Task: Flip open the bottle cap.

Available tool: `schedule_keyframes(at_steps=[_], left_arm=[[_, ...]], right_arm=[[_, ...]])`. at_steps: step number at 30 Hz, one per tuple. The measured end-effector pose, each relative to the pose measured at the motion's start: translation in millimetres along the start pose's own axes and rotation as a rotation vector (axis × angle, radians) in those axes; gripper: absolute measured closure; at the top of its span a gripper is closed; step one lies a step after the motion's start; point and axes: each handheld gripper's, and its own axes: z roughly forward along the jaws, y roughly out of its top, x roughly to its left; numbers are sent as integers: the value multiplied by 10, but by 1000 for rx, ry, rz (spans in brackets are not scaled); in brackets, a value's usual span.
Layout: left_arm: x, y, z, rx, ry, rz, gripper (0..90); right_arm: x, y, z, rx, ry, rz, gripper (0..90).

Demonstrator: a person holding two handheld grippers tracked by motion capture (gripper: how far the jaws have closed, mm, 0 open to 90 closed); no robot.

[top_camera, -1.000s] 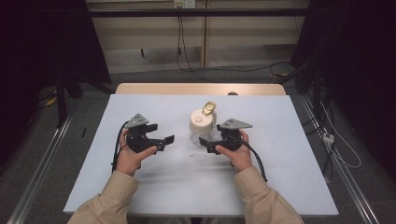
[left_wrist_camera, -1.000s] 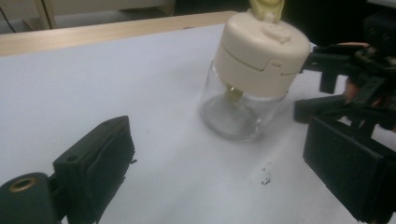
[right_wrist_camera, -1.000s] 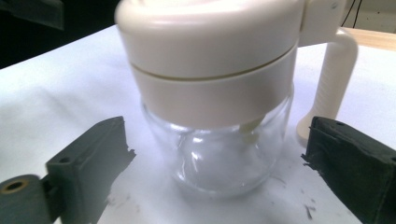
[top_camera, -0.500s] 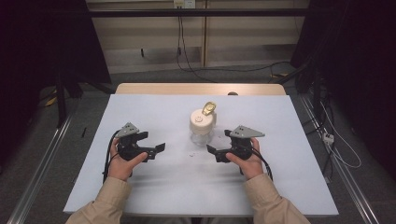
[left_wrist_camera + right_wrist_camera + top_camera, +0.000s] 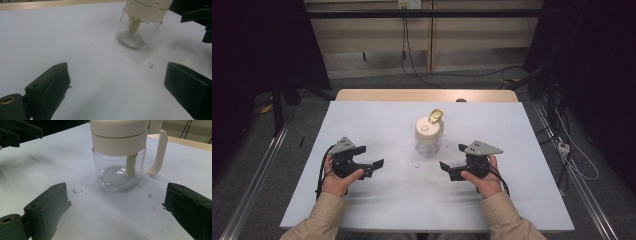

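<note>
- A white sheet covers the table (image 5: 377, 120), whose wooden far edge shows beyond it; the floor behind is dark and strewn with cables.
- A glass jar (image 5: 428, 145) with a cream lid stands upright near the middle of the sheet, between the two grippers and a little farther from the person.
- The jar's clear body looks empty apart from a cream stem hanging from the lid; a cream handle curves down one side in the right gripper view.
- The left gripper (image 5: 376, 165) is held low over the sheet, well apart from the jar, its jaws spread wide with nothing between them.
- The right gripper (image 5: 446, 169) sits near the jar, jaws likewise parted and empty.
- A few dark crumbs (image 5: 79, 192) lie on the sheet just in front of the jar.
</note>
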Motion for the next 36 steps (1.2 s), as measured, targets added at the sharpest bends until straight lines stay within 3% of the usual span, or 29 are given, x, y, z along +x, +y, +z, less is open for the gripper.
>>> schedule_keyframes(at_steps=[8,14,36], left_arm=[[21,-64,-60,22,-1,18,56],[50,-112,-142,6,-1,10,56],[51,-211,-251,17,-7,28,56]], right_arm=[[-12,-59,-150,-6,-10,-3,48],[-18,-101,-249,-5,-9,-2,52],[-124,-324,-686,10,-74,-2,55]])
